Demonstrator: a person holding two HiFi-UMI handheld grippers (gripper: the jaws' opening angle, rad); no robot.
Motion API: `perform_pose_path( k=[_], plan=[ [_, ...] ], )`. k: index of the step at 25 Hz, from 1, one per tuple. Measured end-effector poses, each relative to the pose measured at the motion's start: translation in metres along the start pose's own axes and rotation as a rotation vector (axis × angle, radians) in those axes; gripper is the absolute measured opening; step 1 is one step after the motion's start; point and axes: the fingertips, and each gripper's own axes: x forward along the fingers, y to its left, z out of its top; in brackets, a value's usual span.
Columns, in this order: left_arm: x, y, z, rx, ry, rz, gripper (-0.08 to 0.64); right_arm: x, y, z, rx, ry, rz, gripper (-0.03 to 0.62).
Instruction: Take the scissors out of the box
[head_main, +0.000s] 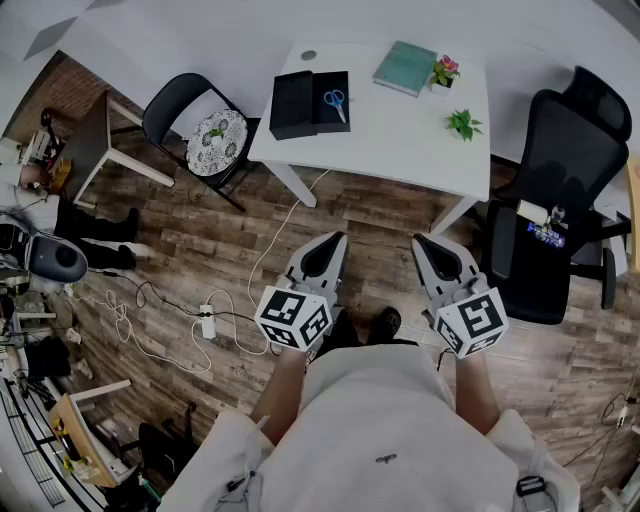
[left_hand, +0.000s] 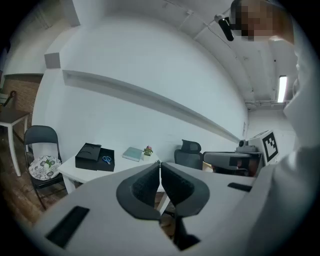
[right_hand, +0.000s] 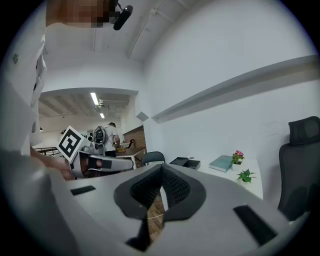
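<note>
Blue-handled scissors lie in an open black box on the white table, with the box's black lid beside it on the left. The left gripper view shows the scissors in the same box, small and far off. The box is tiny in the right gripper view. My left gripper and right gripper are held over the wooden floor, well short of the table. Both are shut with nothing between the jaws.
A teal book, a small flowering plant and a green plant stand on the table. A black folding chair is left of it, a black office chair right. Cables and a power strip lie on the floor.
</note>
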Motion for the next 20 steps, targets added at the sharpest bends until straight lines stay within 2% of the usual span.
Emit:
perform_pose_path(
  k=[7, 13, 20],
  plan=[
    [-0.003, -0.015, -0.004, 0.022, -0.002, -0.025, 0.026, -0.017, 0.008, -0.005, -0.026, 0.012, -0.013, 0.003],
    [-0.01, -0.019, -0.008, 0.026, 0.001, -0.011, 0.026, -0.028, 0.009, -0.01, 0.028, -0.014, 0.002, 0.006],
    [-0.016, -0.016, -0.017, 0.0, 0.02, -0.011, 0.026, -0.024, 0.01, -0.014, 0.039, -0.001, 0.0, 0.006]
  ],
)
